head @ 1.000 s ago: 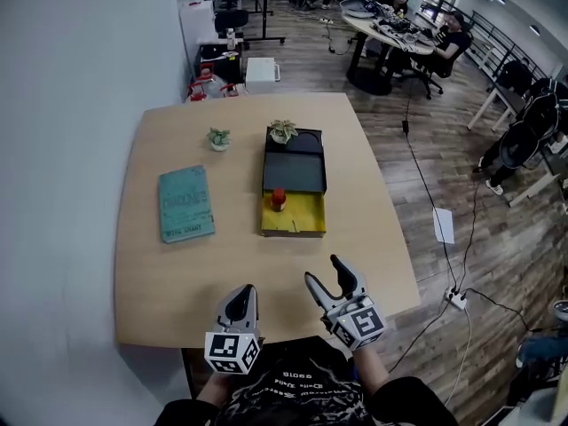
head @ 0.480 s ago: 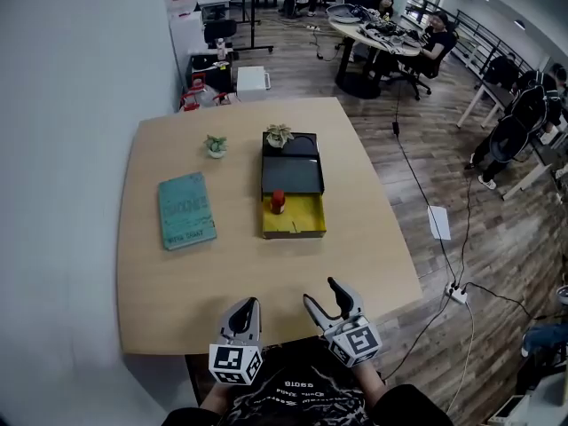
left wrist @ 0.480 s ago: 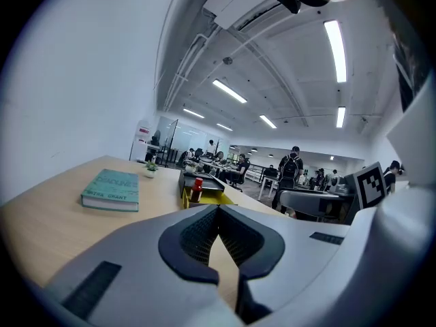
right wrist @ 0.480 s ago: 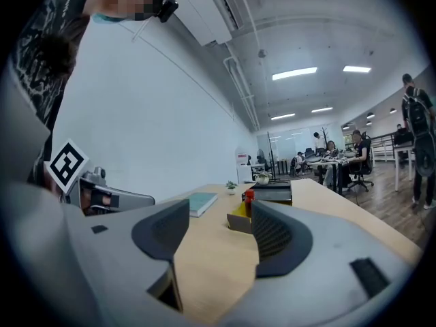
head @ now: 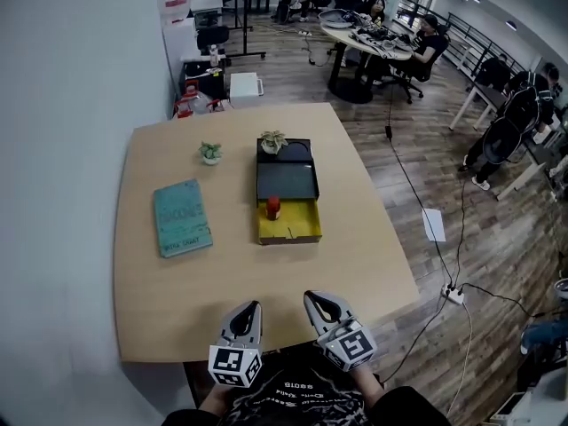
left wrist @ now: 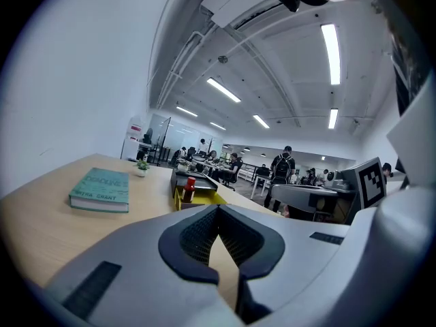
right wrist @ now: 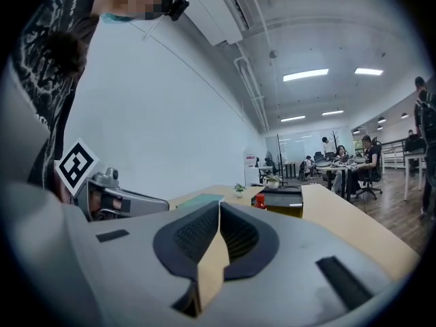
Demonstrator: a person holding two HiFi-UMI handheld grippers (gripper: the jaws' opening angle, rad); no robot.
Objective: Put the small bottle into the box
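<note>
Your right gripper (head: 318, 301) stood with its jaws spread wide a second ago; now they have come together, tips meeting with nothing caught between them. Both grippers have also drawn back toward you and sit lower in the head view, over the near edge of the wooden table (head: 160, 309).

Your left gripper (head: 250, 308) is in the same state as before: jaws closed tip to tip and empty, with only bare tabletop showing through the gap below the tips. The two grippers hang side by side, close but not touching, both pointing away from you toward the middle of the table.

You are holding nothing. The small bottle (head: 273, 207), red with a pale cap, stands upright inside the yellow open part of the box (head: 306, 230), in its far left corner, right against the black section that covers the far half of the box. The box is well apart from both grippers, past the middle of the table.

To the box's left lies a teal book (head: 182, 217), flat and closed. A small potted plant (head: 210, 152) stands beyond the book, and a second small plant (head: 273, 140) sits at the far end of the box.
</note>
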